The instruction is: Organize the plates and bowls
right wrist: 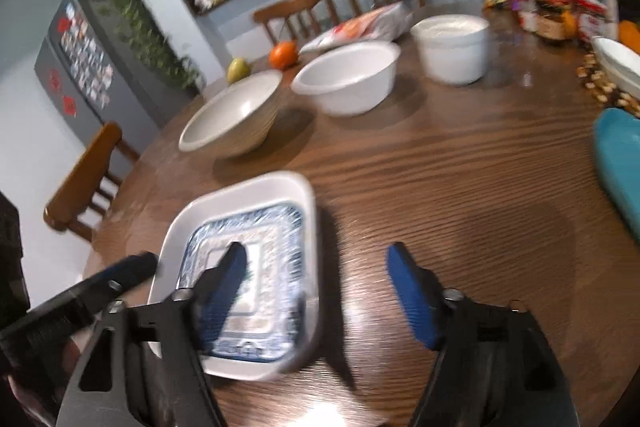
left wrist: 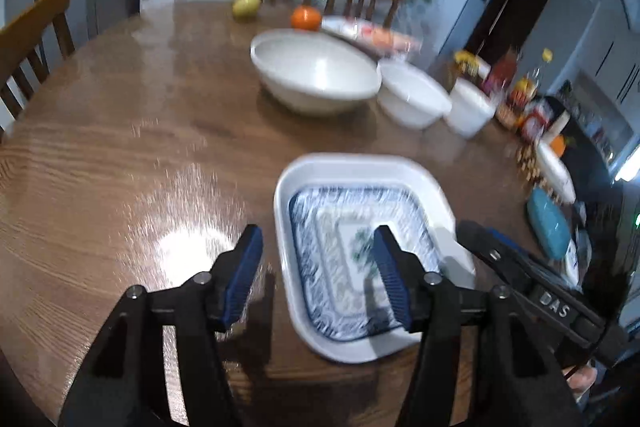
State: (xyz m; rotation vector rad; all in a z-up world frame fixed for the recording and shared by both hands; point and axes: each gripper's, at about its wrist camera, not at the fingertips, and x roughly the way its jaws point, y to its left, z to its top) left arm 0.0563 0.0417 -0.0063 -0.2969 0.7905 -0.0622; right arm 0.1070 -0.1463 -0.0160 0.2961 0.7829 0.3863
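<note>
Left wrist: both grippers' jaws spread, gripping nothing, over square plate (left wrist: 366, 255) on table (left wrist: 120, 147).

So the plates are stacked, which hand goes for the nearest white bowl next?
Probably left: the big cream bowl lies straight ahead of the left gripper; for the right gripper it sits off to the left. Both jaws are open and empty.
</note>
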